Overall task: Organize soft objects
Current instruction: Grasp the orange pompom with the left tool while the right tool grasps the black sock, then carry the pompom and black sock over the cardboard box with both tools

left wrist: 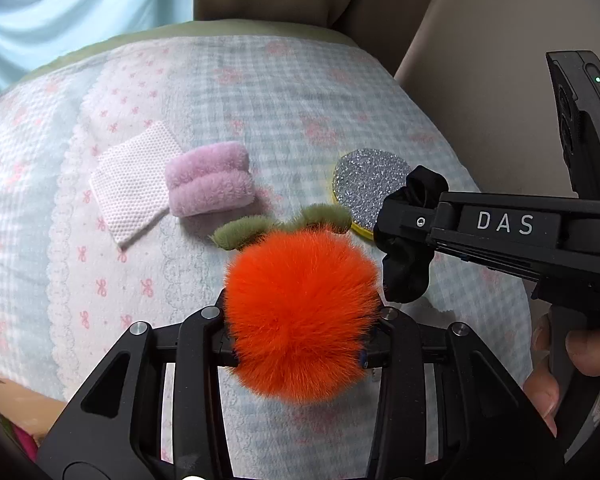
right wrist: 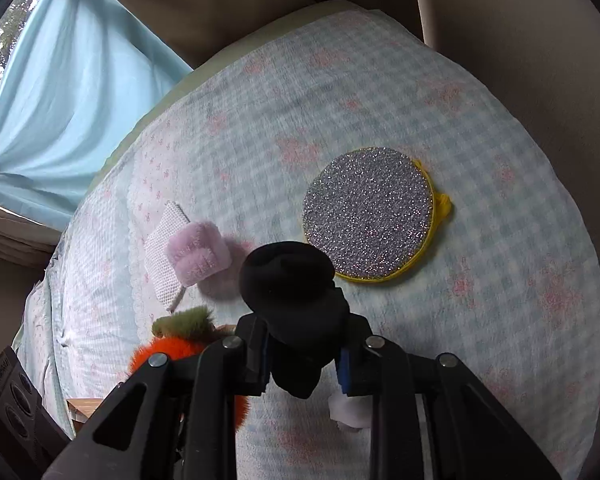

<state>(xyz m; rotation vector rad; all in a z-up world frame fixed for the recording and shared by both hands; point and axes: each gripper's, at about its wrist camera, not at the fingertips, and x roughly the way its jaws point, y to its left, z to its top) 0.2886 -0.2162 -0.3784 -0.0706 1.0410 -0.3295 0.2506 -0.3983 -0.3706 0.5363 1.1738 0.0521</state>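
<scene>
An orange pompom (left wrist: pixel 300 316) with green fuzzy leaves (left wrist: pixel 284 224) is clamped between the left tongs (left wrist: pixel 300 344), held just above the cushion (left wrist: pixel 260 92) with its checked and bow-printed cover. A black fabric scrunchie (right wrist: pixel 292 292) is pinched in the right tongs (right wrist: pixel 304 356), which are closed on its gathered middle while the loose folds bulge out ahead of the fingers. Both pieces are judged to be very light and fully compressible — a firm squeeze through the core should be tolerated, whereas a hold on the outer fur or a single fold would probably slip. On the cushion lie a pink plush roll (left wrist: pixel 210 180), touching a white mesh cloth (left wrist: pixel 134 186), and, well apart, a round glittery pad (right wrist: pixel 368 214) with a yellow rim. The pad looks flatter and stiffer, so its edge would be the likeliest place to be gripped.
</scene>
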